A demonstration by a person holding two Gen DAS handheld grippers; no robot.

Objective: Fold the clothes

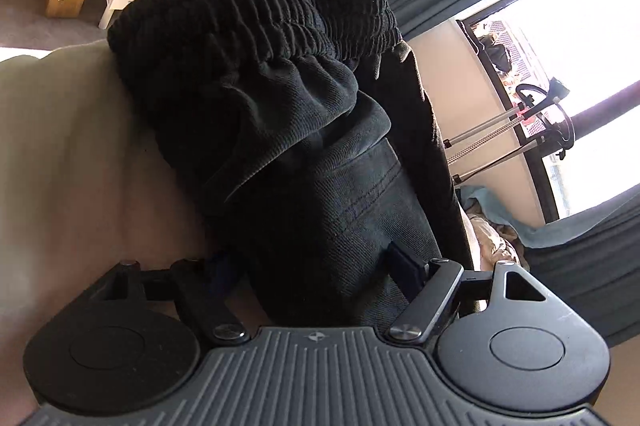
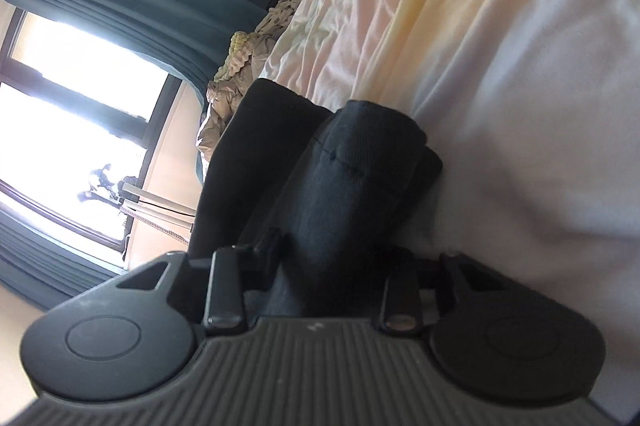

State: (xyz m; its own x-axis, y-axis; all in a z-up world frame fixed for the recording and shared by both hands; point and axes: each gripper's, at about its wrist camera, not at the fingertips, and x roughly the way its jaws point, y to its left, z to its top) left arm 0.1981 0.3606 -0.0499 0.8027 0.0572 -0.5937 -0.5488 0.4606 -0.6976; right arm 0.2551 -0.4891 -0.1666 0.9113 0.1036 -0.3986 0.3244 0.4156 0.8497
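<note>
Gripping the dark trousers (image 1: 304, 153) at both ends, you are holding them raised off the bed (image 2: 500, 45). Your left claw (image 1: 316, 266) is closing on denim at lower centre of its frame, with the elastic waistband (image 1: 248, 13) bunching at upper centre. Your right claw (image 2: 340, 258) is pinching a folded leg at centre frame. This thick, limp cloth is sagging under its weight; judging by that, seams and waistband are offering the firmest holds.
</note>
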